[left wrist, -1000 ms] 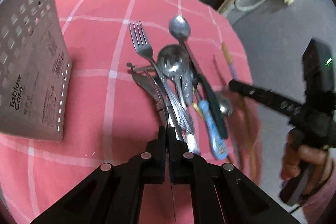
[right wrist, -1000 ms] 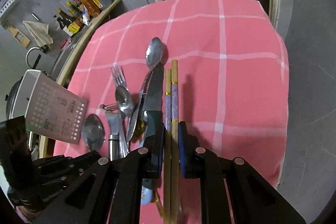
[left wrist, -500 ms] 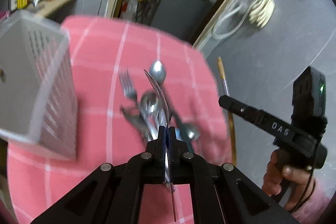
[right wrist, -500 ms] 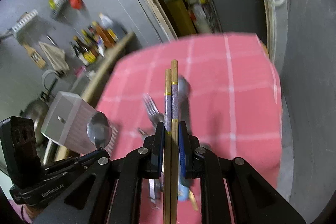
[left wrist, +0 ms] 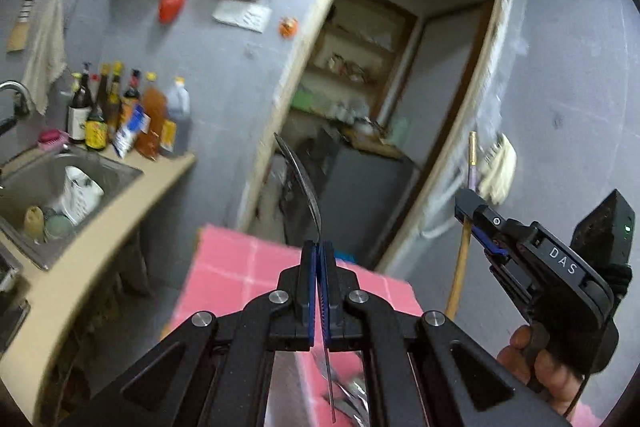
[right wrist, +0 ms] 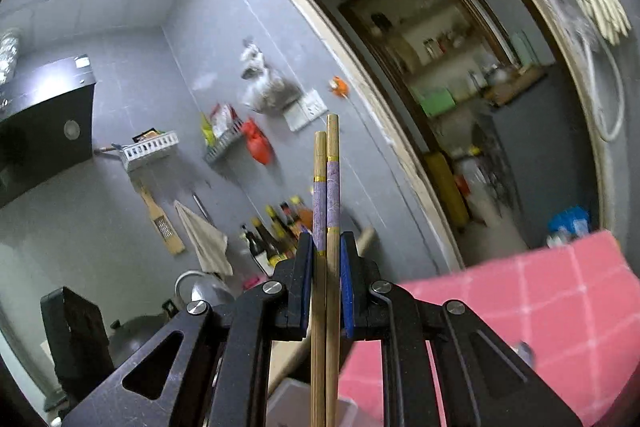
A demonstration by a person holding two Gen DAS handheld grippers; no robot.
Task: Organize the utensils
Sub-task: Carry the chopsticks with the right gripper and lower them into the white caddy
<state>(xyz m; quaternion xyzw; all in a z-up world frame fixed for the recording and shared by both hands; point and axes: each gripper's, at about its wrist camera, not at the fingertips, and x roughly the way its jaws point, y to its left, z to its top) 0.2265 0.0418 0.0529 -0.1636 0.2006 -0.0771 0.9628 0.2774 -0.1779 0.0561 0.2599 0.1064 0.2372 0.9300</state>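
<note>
The left hand-held gripper was clamped tight on a thin metal utensil, seen edge-on, raised above the pink-checked table. The right hand-held gripper pinched a pair of wooden chopsticks side by side, pointing level toward the doorway.

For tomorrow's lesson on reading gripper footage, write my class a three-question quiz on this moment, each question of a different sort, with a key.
1. True or false: the right gripper holds a single chopstick.
2. What does the left gripper clamp? A) fork B) spoon C) knife
3. Fill in: the chopsticks have bands of ____ colour above the jaws.

Key: 1 false, it holds a pair, side by side. 2 B, a spoon seen edge-on, bowl up. 3 purple.
</note>
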